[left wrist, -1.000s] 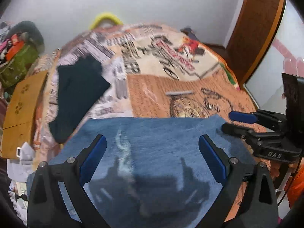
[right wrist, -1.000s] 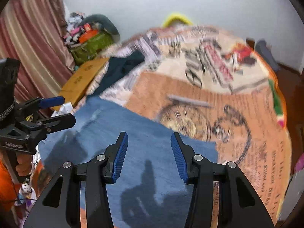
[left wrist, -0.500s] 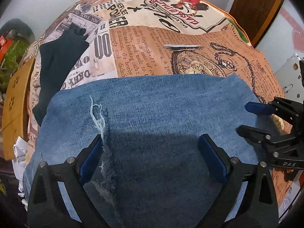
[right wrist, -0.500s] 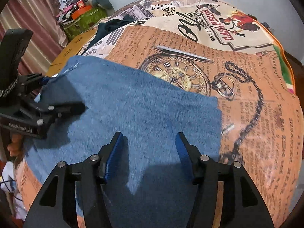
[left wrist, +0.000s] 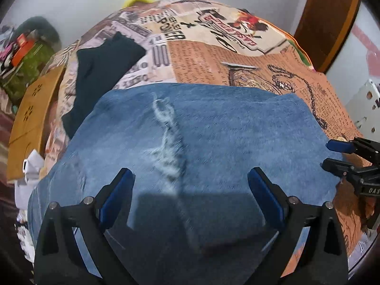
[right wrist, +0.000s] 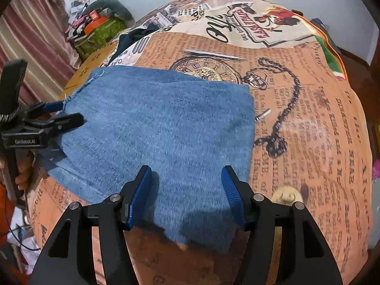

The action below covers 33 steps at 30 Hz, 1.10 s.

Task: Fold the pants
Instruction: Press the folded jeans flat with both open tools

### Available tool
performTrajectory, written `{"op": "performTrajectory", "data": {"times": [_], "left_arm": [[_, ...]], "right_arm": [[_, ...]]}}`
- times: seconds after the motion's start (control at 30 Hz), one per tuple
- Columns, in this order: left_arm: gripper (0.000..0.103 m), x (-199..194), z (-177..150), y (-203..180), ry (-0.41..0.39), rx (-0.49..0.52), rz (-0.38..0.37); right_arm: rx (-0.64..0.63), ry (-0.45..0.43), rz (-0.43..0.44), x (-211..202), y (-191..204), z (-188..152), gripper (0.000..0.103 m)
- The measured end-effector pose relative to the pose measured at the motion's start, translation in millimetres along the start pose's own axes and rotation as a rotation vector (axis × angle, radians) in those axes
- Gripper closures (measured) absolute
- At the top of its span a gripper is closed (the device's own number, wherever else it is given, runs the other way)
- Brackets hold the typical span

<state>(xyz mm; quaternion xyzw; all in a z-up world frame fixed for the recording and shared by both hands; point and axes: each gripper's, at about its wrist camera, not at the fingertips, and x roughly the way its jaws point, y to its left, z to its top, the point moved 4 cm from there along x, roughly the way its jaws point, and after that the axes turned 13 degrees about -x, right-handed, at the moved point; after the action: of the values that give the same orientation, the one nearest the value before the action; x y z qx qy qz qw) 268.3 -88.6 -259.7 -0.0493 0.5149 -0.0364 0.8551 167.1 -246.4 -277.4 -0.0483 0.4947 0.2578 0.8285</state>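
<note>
The jeans (right wrist: 161, 128) lie folded flat near the bed's (right wrist: 308, 123) front edge. Both the left gripper (left wrist: 190, 197) and the right gripper (right wrist: 186, 194) hover spread wide, holding nothing. Denim looks heavy, limp, grippy; best pinched at the near corners.

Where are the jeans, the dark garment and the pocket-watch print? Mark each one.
jeans (right wrist: 161, 128): right wrist view, middle of the folded denim.
dark garment (left wrist: 99, 71): left wrist view, centre of the dark cloth left of the jeans.
pocket-watch print (right wrist: 206, 68): right wrist view, the dial on the bedspread.
</note>
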Motion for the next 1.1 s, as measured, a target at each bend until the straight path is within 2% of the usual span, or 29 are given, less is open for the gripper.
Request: {"op": "performTrajectory", "data": {"times": [0.17, 0.37, 0.57, 0.67, 0.8, 0.97, 1.03, 1.1], "left_arm": [[0.004, -16.6, -6.7, 21.2, -0.024, -0.063, 0.000], [0.004, -53.0, -8.7, 60.9, -0.110, -0.150, 0.022], [0.004, -101.7, -11.3, 129.6, -0.196, -0.315, 0.007], [0.004, -115.9, -19.7, 167.1, -0.208, -0.412, -0.007], [0.004, -117.1, -43.8, 211.4, -0.167, -0.528, -0.044], [0.004, -101.0, -79.3, 242.0, -0.087, -0.623, -0.071], [0.004, -91.8, -94.4, 248.6, -0.040, -0.662, -0.119], [0.004, -81.6, -109.7, 255.4, 0.006, -0.744, -0.194]], "right_arm": [[-0.017, 0.028, -0.029, -6.4, 5.8, 7.7, 0.046], [-0.055, -0.039, -0.028, -21.8, 26.2, 31.9, 0.045], [-0.132, -0.119, -0.023, -29.2, 64.5, 66.9, 0.044], [-0.168, -0.141, 0.001, -23.1, 87.7, 82.0, 0.040], [-0.200, -0.134, 0.056, -3.7, 120.4, 91.7, 0.040], [-0.262, -0.085, 0.115, 28.9, 163.2, 93.0, 0.040], [-0.272, -0.060, 0.129, 38.1, 171.6, 91.2, 0.040], [-0.286, -0.030, 0.135, 48.8, 178.6, 87.8, 0.038]]}}
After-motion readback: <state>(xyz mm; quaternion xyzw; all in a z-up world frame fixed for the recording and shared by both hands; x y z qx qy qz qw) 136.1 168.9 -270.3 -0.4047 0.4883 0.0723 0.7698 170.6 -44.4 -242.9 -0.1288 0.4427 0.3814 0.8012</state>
